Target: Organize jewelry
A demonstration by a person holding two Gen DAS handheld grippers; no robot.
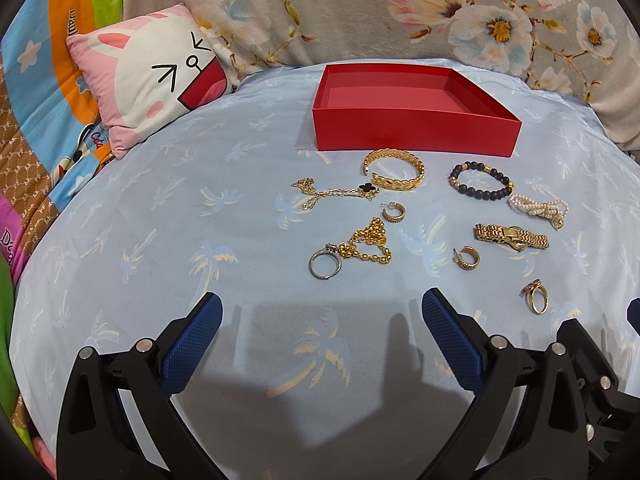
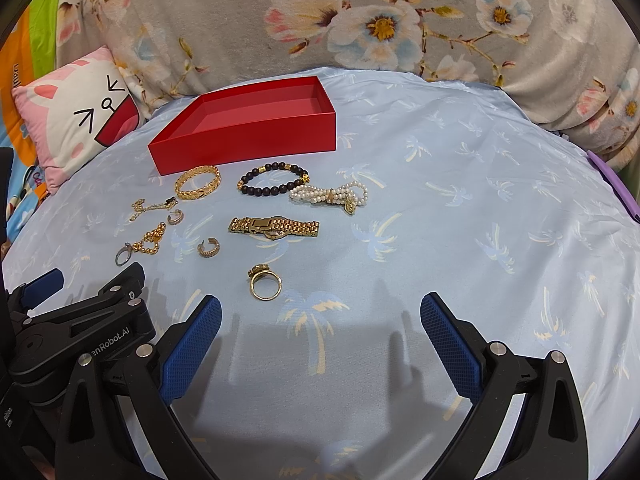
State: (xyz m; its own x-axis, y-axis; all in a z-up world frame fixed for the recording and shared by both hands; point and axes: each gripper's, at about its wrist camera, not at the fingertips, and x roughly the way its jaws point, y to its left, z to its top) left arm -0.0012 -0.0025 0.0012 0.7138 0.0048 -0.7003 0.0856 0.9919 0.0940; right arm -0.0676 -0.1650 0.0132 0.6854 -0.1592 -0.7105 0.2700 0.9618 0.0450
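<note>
We are in a home, most likely a bedroom. We see a soft surface, it looks like a bed (image 1: 160, 240), covered by a pale blue sheet printed with palm trees. Behind it lies a grey floral blanket (image 2: 280, 20), and to the left a pink cartoon-cat pillow (image 1: 152, 76) rests on a bright, many-coloured quilt (image 1: 44, 92). Everything around is bedding, with no desk or workshop gear.

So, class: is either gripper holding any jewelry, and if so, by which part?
Nothing is held. The left gripper and right gripper are both open, with only cloth between them.
</note>
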